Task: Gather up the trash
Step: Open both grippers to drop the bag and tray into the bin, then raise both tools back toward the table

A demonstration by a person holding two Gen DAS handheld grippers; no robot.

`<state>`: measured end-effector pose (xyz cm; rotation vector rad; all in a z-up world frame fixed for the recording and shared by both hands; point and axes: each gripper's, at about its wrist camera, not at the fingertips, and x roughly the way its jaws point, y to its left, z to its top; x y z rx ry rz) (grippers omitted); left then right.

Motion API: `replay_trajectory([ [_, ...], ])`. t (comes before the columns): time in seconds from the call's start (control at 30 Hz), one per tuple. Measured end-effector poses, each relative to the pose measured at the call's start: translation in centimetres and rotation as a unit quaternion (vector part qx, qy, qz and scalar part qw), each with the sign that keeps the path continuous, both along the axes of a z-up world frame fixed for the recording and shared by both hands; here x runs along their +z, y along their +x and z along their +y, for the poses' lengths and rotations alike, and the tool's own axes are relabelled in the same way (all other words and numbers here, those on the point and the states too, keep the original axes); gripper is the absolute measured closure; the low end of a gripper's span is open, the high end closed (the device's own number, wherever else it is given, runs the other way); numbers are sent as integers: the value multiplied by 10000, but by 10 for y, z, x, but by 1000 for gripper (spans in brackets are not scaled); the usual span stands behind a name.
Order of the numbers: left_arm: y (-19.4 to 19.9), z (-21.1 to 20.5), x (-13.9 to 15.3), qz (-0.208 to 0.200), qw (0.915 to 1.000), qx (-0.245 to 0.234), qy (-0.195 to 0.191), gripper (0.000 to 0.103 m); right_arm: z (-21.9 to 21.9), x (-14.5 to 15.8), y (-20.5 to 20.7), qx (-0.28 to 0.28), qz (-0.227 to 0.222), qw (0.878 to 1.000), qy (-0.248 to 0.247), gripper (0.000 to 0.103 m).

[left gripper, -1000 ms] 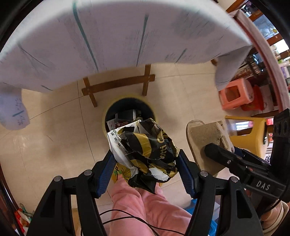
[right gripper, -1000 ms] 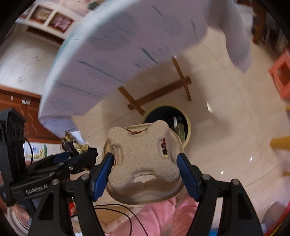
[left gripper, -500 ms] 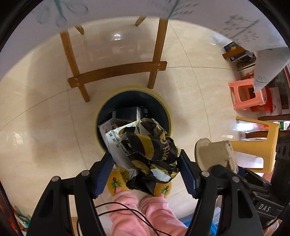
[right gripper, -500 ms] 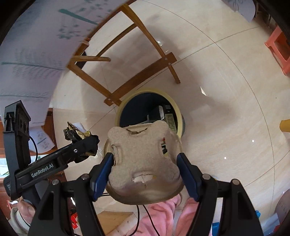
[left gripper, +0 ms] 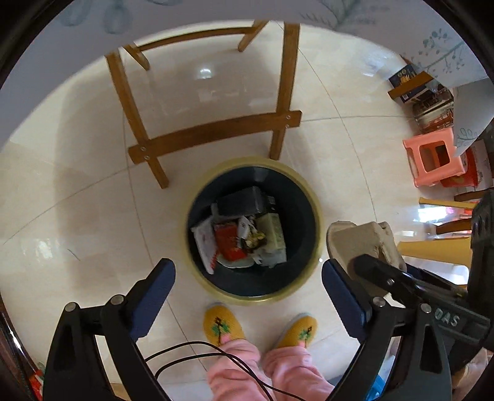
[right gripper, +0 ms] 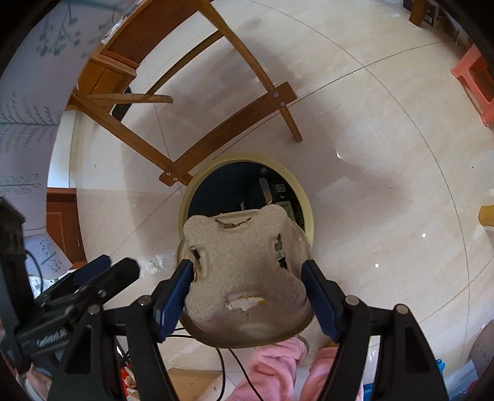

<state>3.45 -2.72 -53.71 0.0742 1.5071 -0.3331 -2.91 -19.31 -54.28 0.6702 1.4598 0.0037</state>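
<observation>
A round trash bin with a pale yellow rim and dark inside stands on the tiled floor, holding several pieces of trash. My left gripper is open and empty, just above the bin's near rim. My right gripper is shut on a beige molded pulp cup tray, held above and a little right of the bin. The tray also shows in the left wrist view. The left gripper shows at the lower left of the right wrist view.
A wooden table frame stands just behind the bin, with a white tablecloth above. A pink stool and a yellow stool stand at the right. The person's yellow slippers stand right in front of the bin.
My left gripper has opened and the black and yellow crumpled wrapper has dropped out of it into the bin. Both grippers have come lower over the bin.
</observation>
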Motion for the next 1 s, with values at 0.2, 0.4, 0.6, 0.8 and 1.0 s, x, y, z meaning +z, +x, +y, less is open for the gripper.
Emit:
replay_trajectory([
  [0.2,-1,27,17,-257,9994,236,-39,8,24,-8,26,234,-20,9997,11,30],
  [0.4,-4,49,27,-432,9982,422,-18,8,40,-7,40,396,-118,9991,4,26],
  [0.6,-4,61,43,-589,9961,649,-59,8,42,3,33,419,-172,9990,-66,22],
  [0.8,-12,59,79,-736,9947,709,-143,8,39,42,18,538,-258,9982,-103,22],
  [1.0,-22,53,144,-947,9928,676,-286,8,31,116,1,739,-562,9956,-108,22],
])
